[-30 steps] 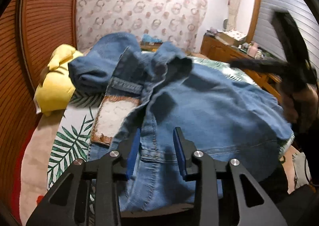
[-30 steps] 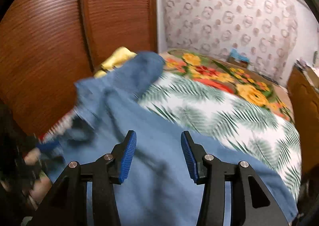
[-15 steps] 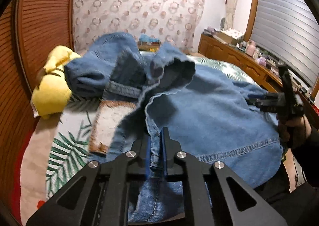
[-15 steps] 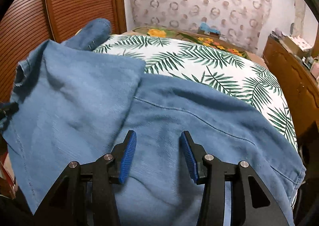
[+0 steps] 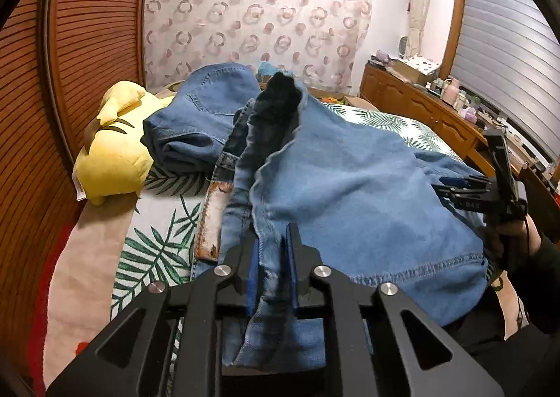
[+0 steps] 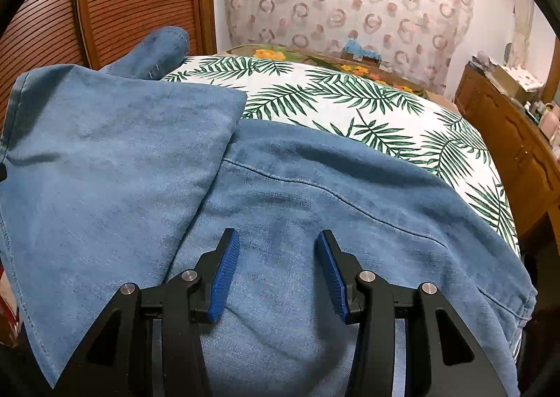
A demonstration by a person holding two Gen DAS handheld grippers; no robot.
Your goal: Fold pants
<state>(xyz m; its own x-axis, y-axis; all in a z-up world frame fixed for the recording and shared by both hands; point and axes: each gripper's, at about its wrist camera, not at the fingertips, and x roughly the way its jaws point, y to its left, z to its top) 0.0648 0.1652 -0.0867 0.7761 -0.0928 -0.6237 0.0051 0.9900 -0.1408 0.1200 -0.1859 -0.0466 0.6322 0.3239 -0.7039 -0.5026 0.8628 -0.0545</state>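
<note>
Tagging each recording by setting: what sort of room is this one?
Most likely a home bedroom: a bed under a palm-leaf print cover, a yellow plush toy lying on it, and a wooden dresser along the wall.

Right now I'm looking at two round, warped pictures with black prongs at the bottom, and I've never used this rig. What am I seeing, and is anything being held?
There is no robot arm. A person carries a hand-held gripper in each hand, and each one has a fisheye camera looking out along its two blue-padded fingers, which is why the pictures curve.

The left wrist view shows the left hand-held gripper shut on a fold of the blue jeans. The same view shows the other tool at the far right edge.

The right wrist view shows the right hand-held gripper open, holding nothing, over the denim.

The jeans lie on a bed with a palm-leaf cover. A yellow plush toy sits beside them.
</note>
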